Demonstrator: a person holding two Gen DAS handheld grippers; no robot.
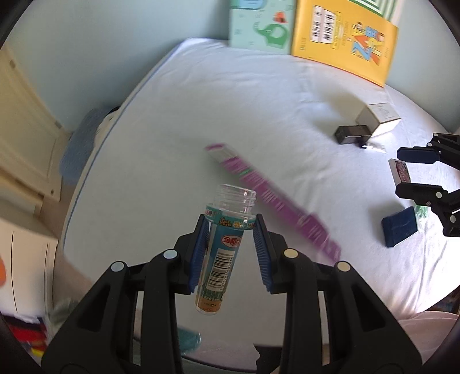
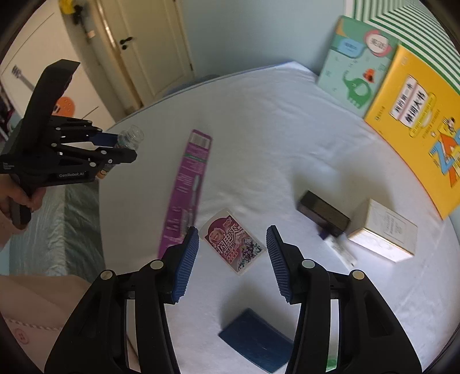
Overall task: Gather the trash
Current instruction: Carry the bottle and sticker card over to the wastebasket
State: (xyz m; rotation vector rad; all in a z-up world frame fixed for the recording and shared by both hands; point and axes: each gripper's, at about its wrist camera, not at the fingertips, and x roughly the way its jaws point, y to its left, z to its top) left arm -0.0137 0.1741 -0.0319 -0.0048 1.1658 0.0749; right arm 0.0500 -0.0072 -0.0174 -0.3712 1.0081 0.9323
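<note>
- Bed (image 2: 287, 138) with a white sheet filled most of both views.
- Pale blue-green wall (image 2: 244, 31) behind it.
- Cream panelled door (image 2: 143, 43), dark handle, at the left.
- Green-and-white striped surface (image 2: 382, 14) in the top right corner.
- Soft daylight, no harsh shadows.
</note>
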